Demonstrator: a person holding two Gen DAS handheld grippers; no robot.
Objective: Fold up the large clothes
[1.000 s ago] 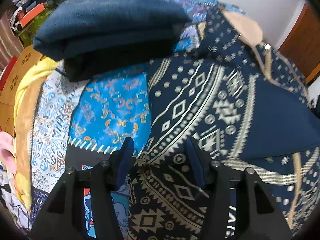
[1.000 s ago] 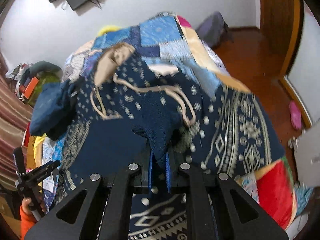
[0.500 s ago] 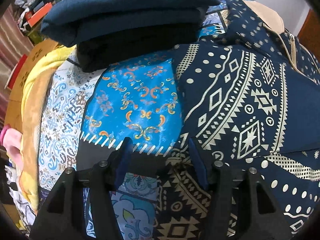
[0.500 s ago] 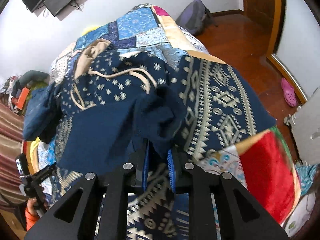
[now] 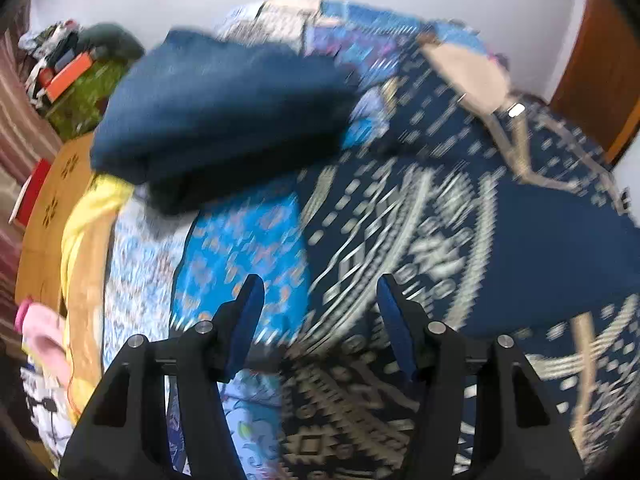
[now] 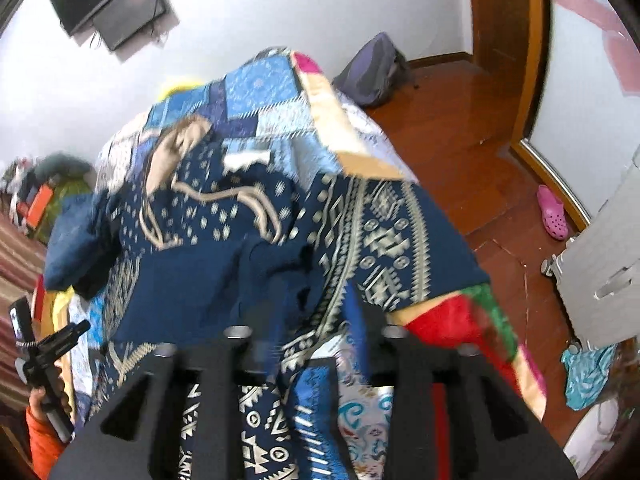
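A large navy garment with a cream geometric print (image 5: 460, 216) lies spread on the patchwork bed (image 5: 240, 248); it also shows in the right wrist view (image 6: 384, 240). My left gripper (image 5: 320, 300) is open and empty, just above the garment's left edge. My right gripper (image 6: 316, 312) is open, its blue pads blurred; a plain navy fold of the garment (image 6: 272, 264) lies just ahead of it, free of the pads. My left gripper also appears at the lower left of the right wrist view (image 6: 52, 344).
A folded stack of dark blue clothes (image 5: 224, 112) sits on the bed at the back left. A yellow blanket (image 5: 80, 248) hangs off the left side. Wooden floor (image 6: 480, 160), a pink shoe (image 6: 552, 212) and a grey bag (image 6: 376, 68) lie to the right of the bed.
My right gripper has opened and let go of the navy fold, which now rests on the garment. My left gripper has pulled back and tilted up, staying open.
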